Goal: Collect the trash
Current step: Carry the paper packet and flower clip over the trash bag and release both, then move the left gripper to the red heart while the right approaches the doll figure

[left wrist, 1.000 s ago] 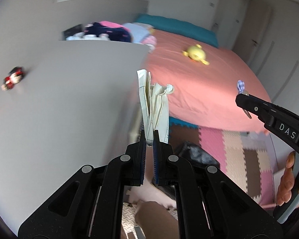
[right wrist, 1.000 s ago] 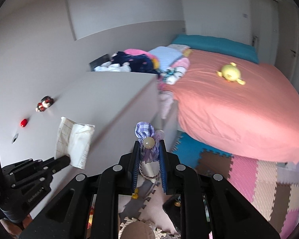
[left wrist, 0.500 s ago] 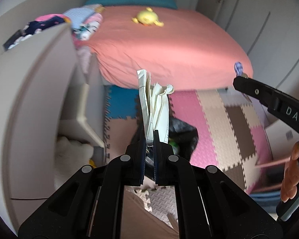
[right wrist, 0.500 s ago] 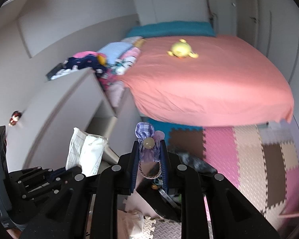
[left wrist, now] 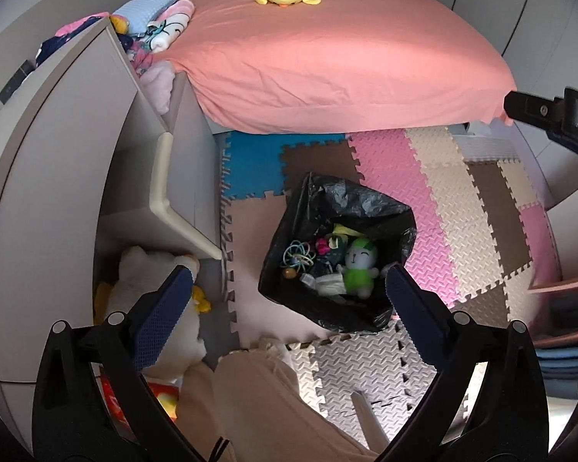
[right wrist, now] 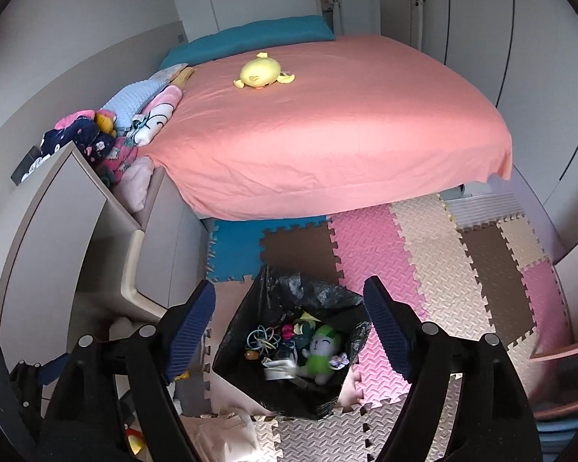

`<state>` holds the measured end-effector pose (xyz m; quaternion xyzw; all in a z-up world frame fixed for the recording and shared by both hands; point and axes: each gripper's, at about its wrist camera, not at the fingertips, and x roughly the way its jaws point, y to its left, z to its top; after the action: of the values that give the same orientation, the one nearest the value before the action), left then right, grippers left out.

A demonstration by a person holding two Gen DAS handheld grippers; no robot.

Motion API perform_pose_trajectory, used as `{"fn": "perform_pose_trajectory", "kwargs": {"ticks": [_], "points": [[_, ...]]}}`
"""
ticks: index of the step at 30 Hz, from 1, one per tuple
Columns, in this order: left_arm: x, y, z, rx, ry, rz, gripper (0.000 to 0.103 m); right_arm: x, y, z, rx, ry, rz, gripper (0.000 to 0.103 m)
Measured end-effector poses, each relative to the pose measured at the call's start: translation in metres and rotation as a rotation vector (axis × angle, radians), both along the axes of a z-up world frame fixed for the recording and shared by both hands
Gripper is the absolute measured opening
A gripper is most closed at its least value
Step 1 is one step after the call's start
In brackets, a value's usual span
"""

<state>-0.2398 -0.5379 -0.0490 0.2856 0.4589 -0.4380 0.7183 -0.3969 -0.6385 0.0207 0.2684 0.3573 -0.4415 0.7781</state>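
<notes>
A black trash bag [left wrist: 350,200] stands open on the foam floor mat; it also shows in the right wrist view [right wrist: 277,304]. Inside lie a green-and-white plush doll [left wrist: 360,269], coloured hair ties [left wrist: 297,255], crumpled white paper [left wrist: 329,283] and a small purple item [right wrist: 340,360]. My left gripper [left wrist: 285,296] is open and empty above the bag. My right gripper [right wrist: 289,315] is open and empty above the bag too; its arm shows at the right edge of the left wrist view [left wrist: 551,115].
A bed with a pink sheet [right wrist: 327,123] and a yellow plush duck [right wrist: 260,73] lies beyond. A grey cabinet with an open drawer [left wrist: 165,200] stands left. A white plush toy [left wrist: 150,269] lies below it. A pink chair [right wrist: 562,369] is at right.
Both grippers swung from the cabinet top down over the bag and opened. The folded paper left my left gripper and the purple item left my right; both now lie in the bag.
</notes>
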Motion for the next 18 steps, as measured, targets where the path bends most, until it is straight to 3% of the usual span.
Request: {"fn": "perform_pose_trajectory", "kwargs": {"ticks": [9,18], "points": [[0.001,0.011,0.018,-0.05,0.01,0.009,0.097,0.017,0.011,0.007,-0.006,0.003,0.042,0.08],[0.027,0.036,0.044,-0.128,0.0,0.072,0.097,0.047,0.035,0.03,-0.044,-0.013,0.115,0.08]]}}
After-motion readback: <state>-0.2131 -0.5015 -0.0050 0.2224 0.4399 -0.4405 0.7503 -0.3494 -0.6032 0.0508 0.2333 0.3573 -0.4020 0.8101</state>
